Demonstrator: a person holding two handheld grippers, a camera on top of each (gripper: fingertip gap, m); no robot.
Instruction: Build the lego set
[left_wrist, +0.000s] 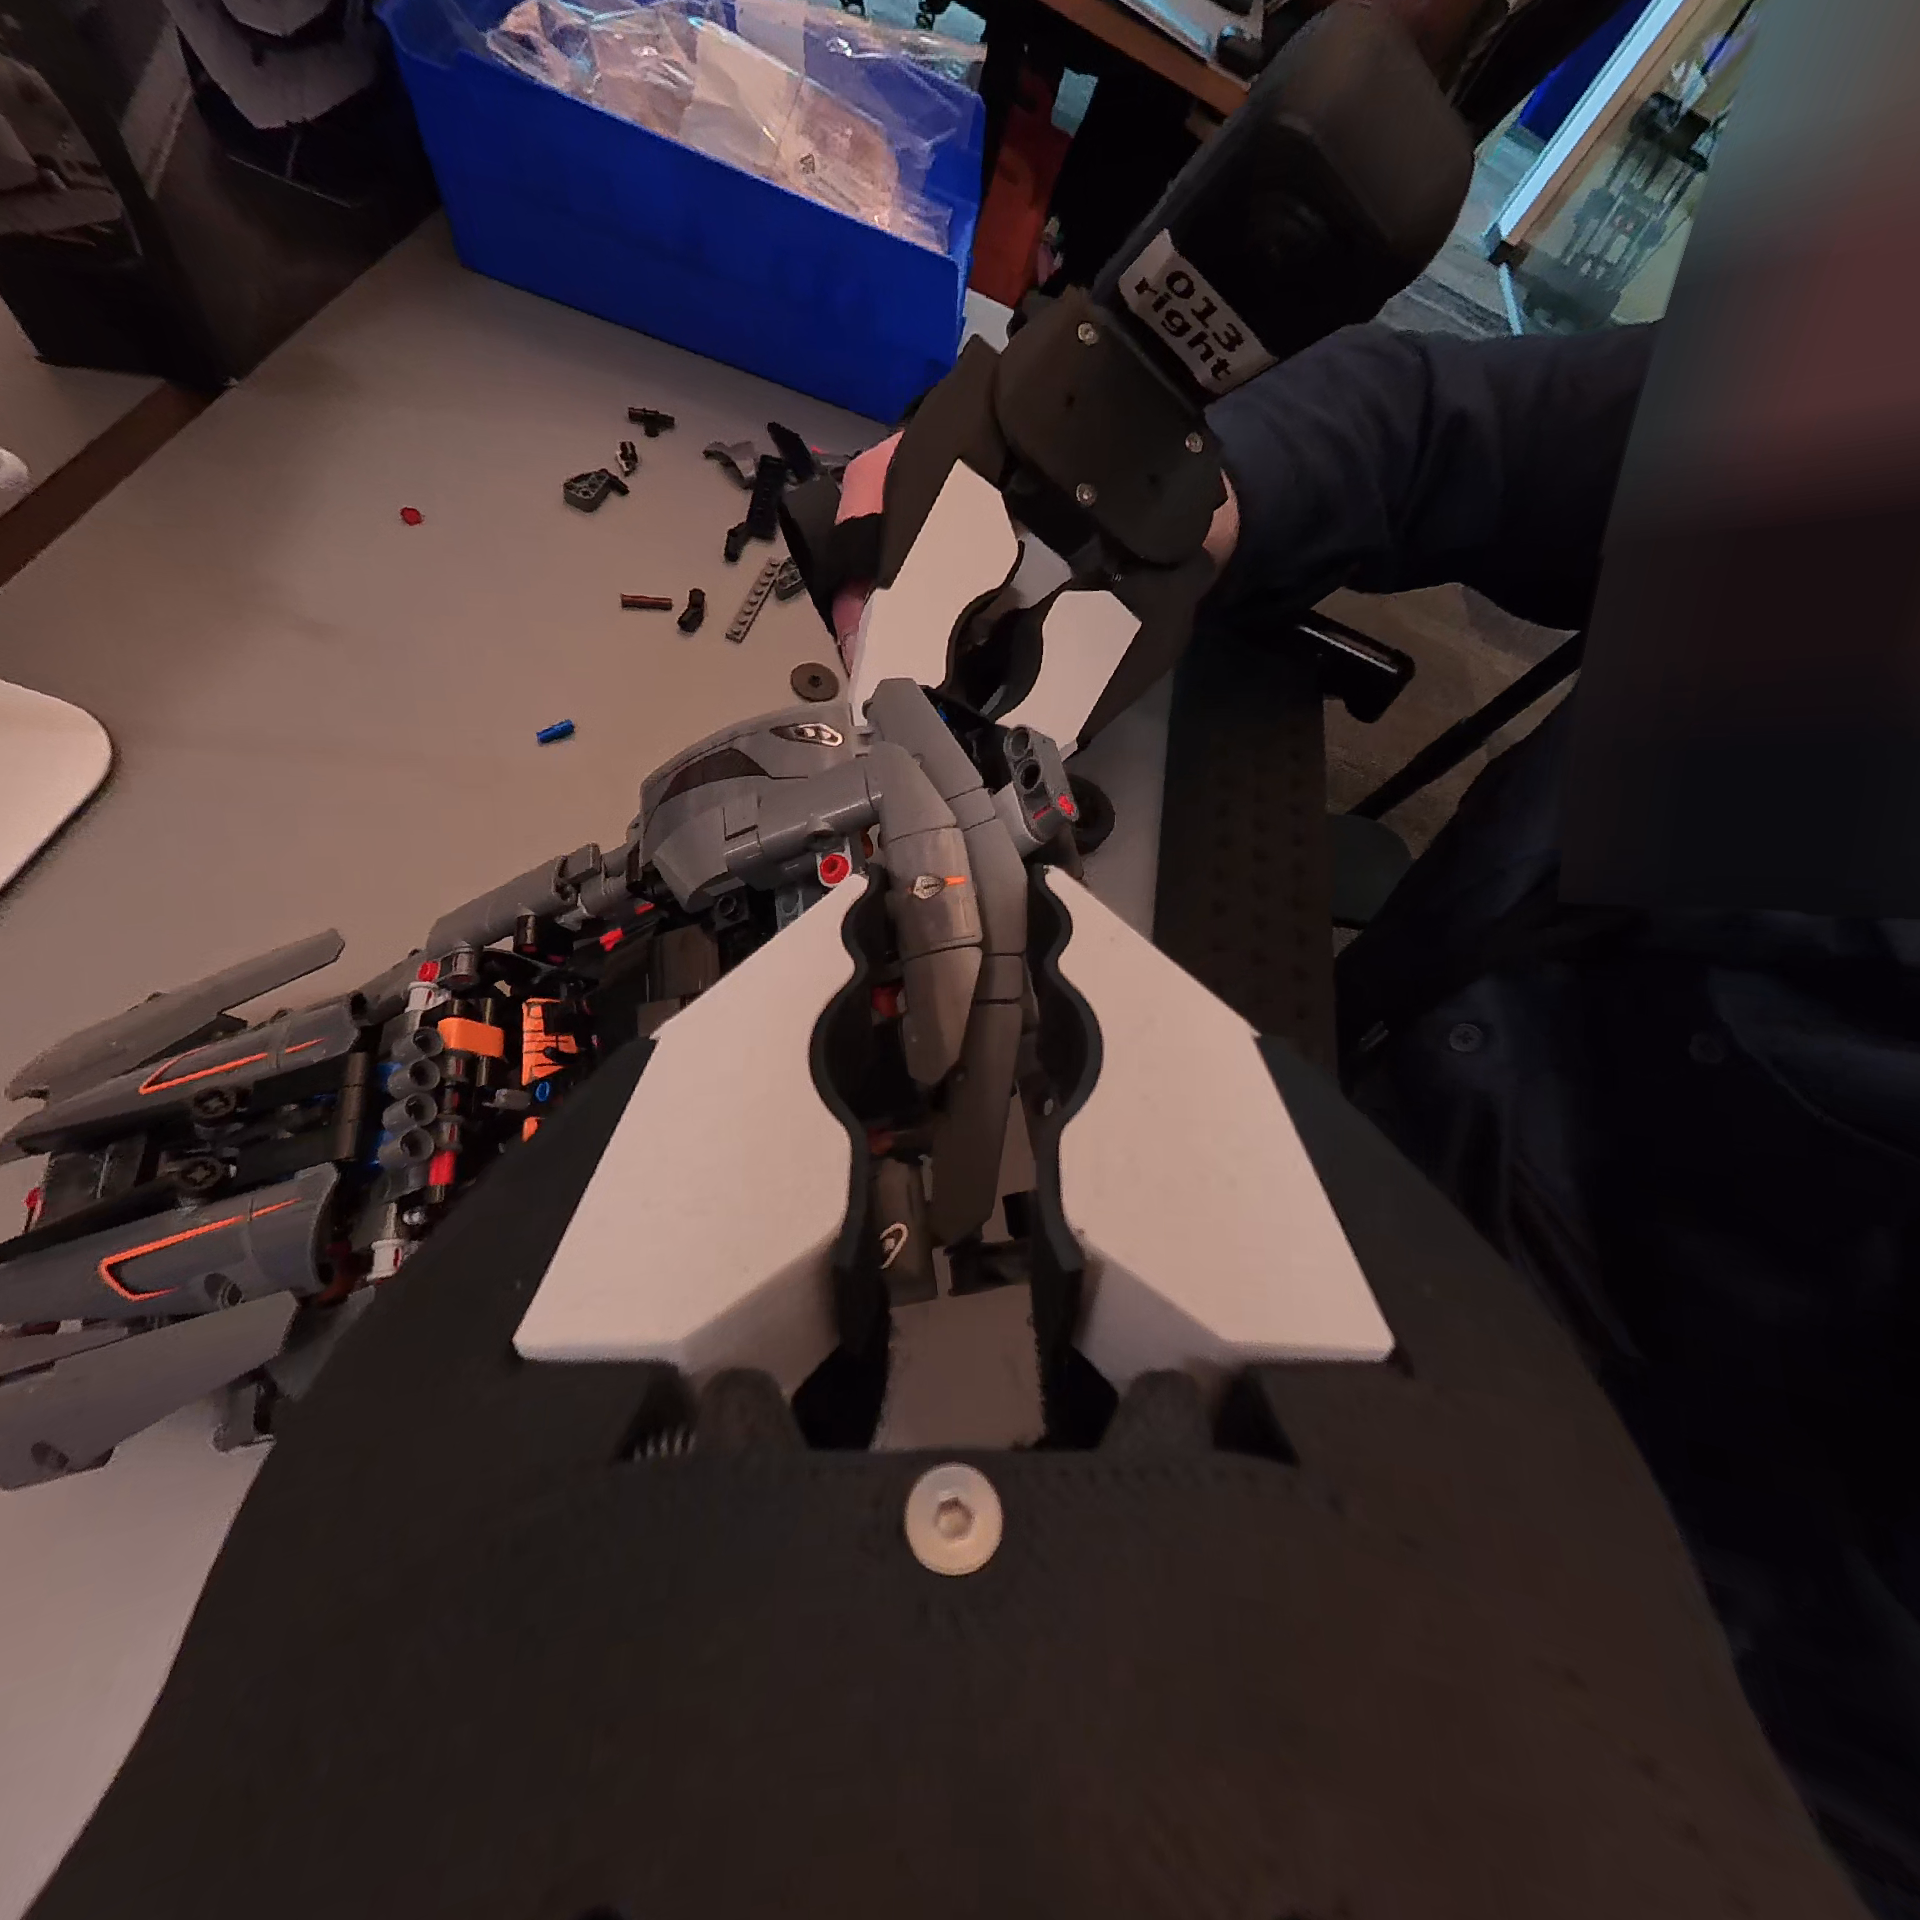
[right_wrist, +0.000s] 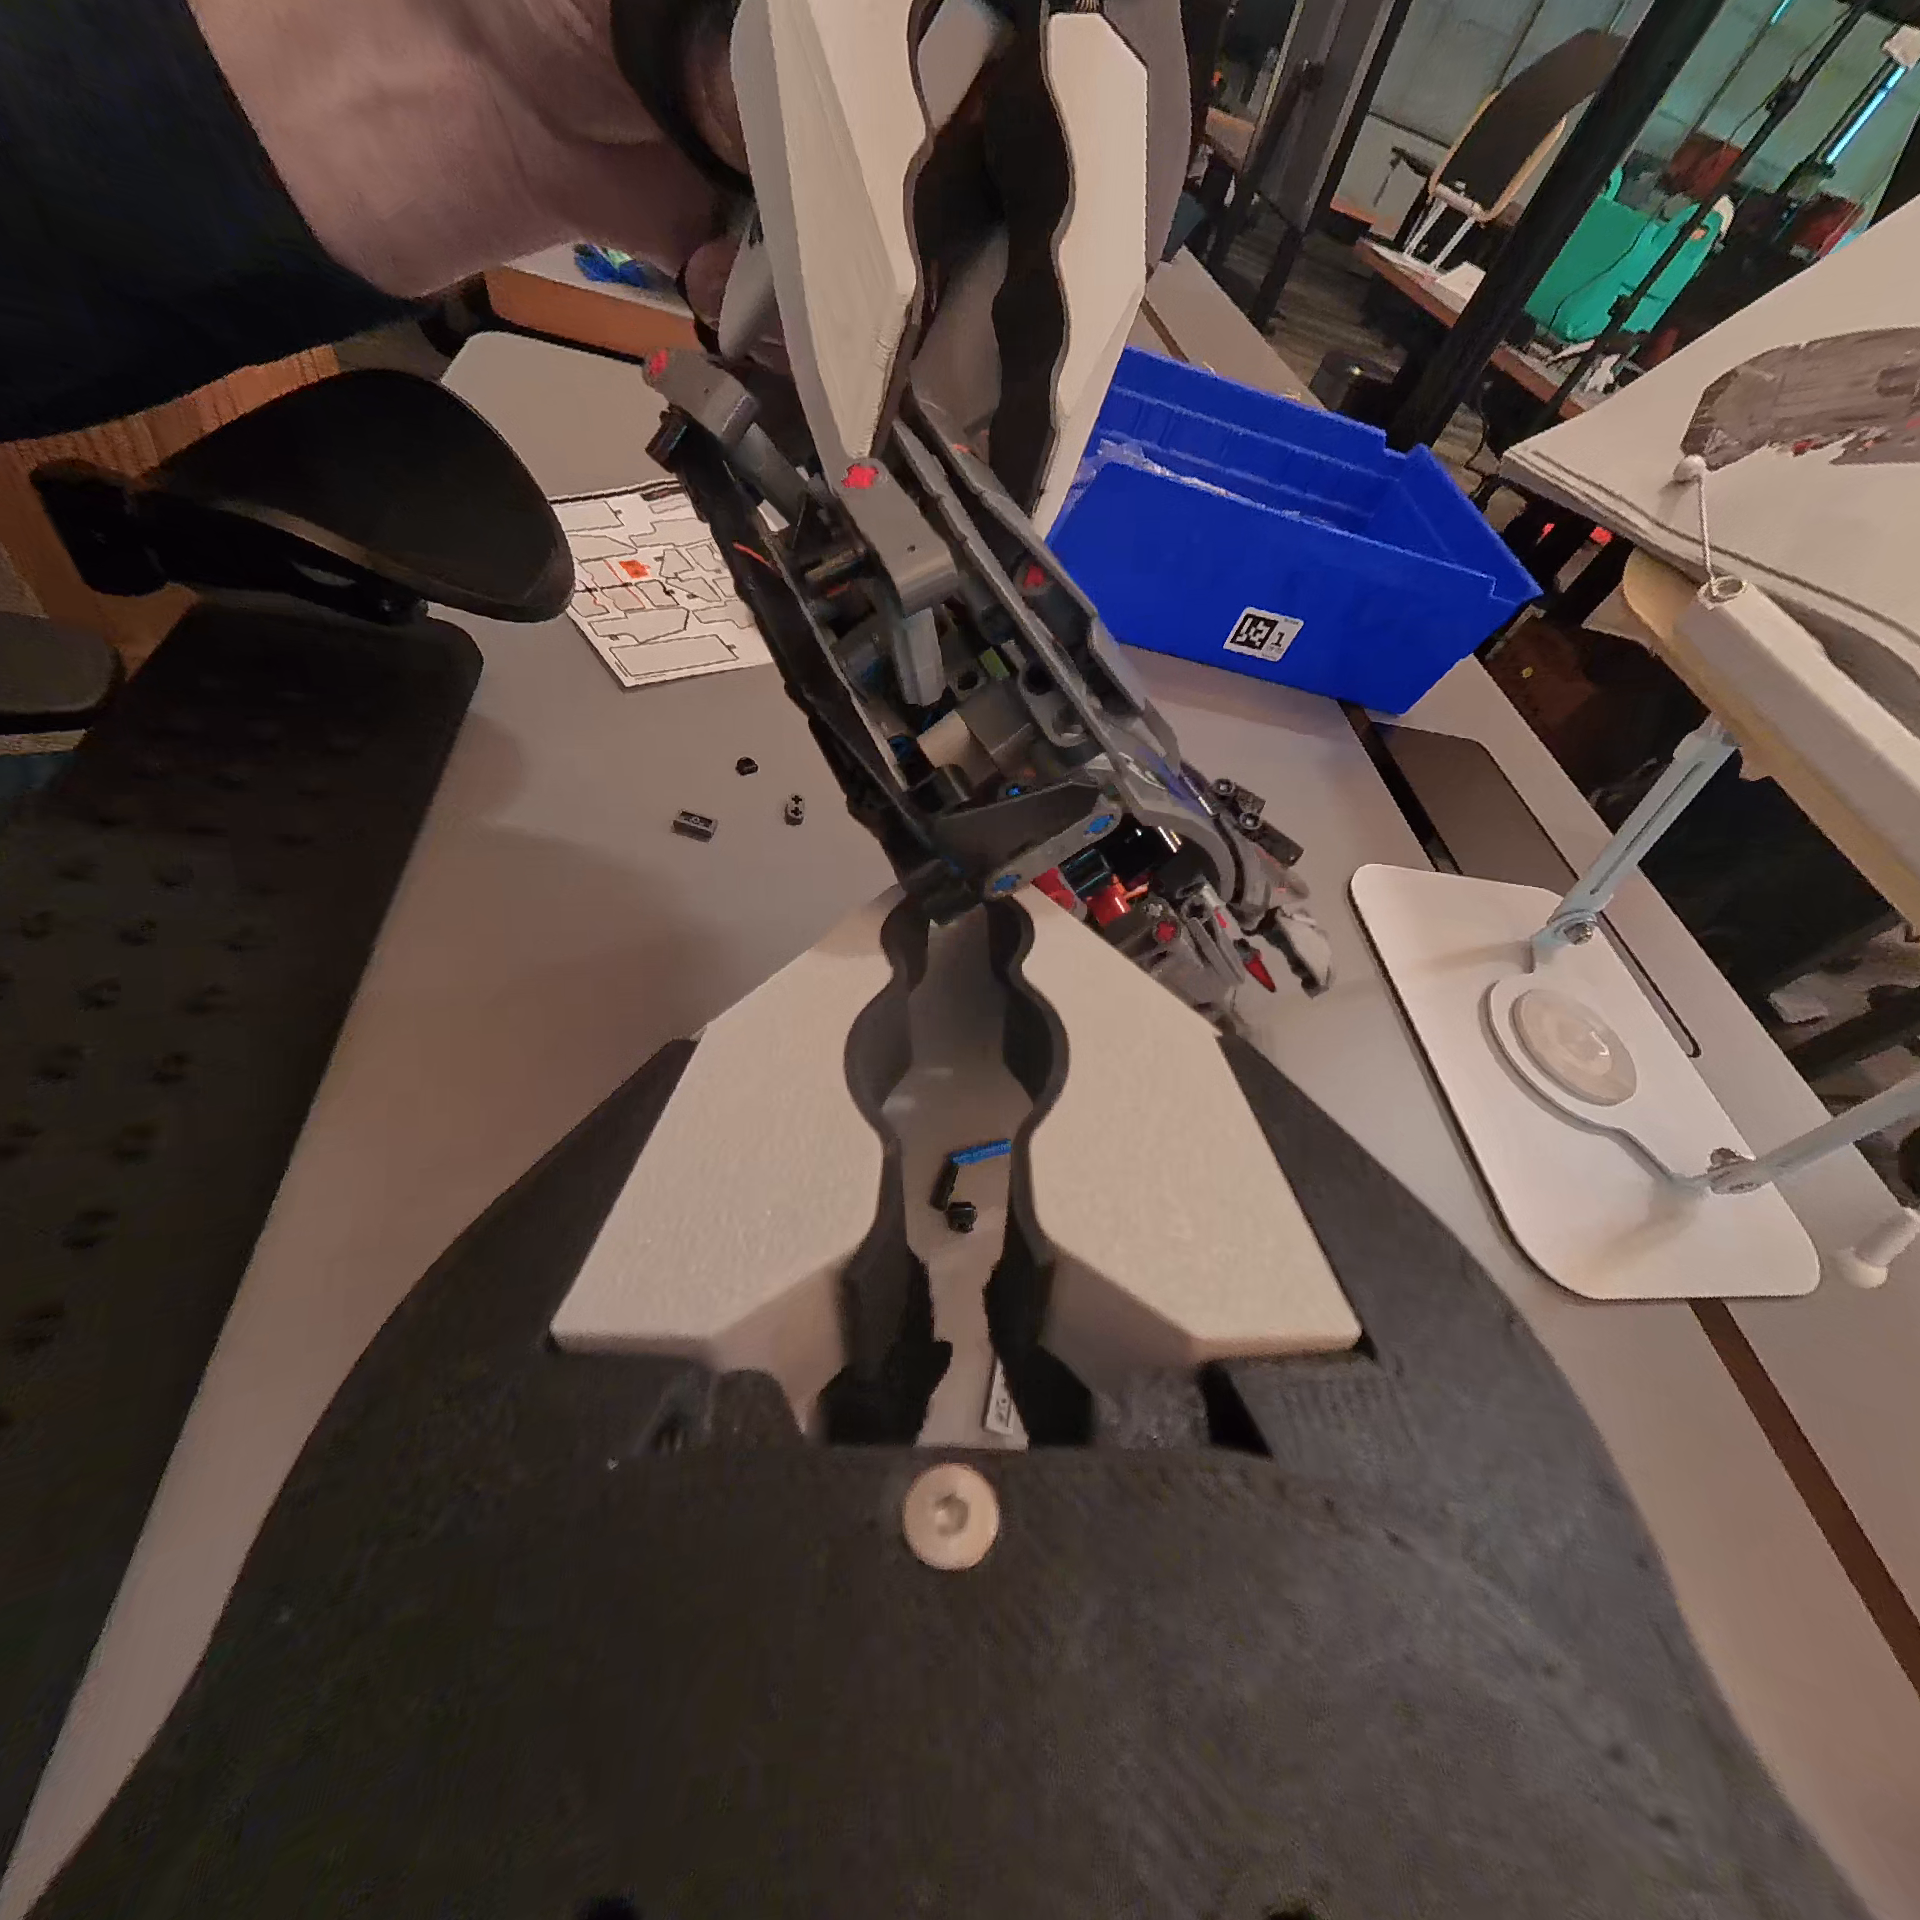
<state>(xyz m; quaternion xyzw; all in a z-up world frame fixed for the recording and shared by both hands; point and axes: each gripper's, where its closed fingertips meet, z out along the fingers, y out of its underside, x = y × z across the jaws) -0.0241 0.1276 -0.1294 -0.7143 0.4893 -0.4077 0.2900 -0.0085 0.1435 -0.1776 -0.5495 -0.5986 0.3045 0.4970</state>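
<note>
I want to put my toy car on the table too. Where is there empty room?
Bare table lies on the near side of the lego model, between it and the black chair seat; only three tiny pieces sit there. Crowded: the loose pieces by the blue bin, and the lamp base.

grey table (right_wrist: 582, 935) has the lego model (left_wrist: 260, 1122), loose pieces (left_wrist: 727, 540), blue bin (right_wrist: 1299, 561), sticker sheet (right_wrist: 655, 582) and a white stand base (right_wrist: 1579, 1101) on it

Right gripper (right_wrist: 961, 920) gripping lego model (right_wrist: 966, 707)
</note>
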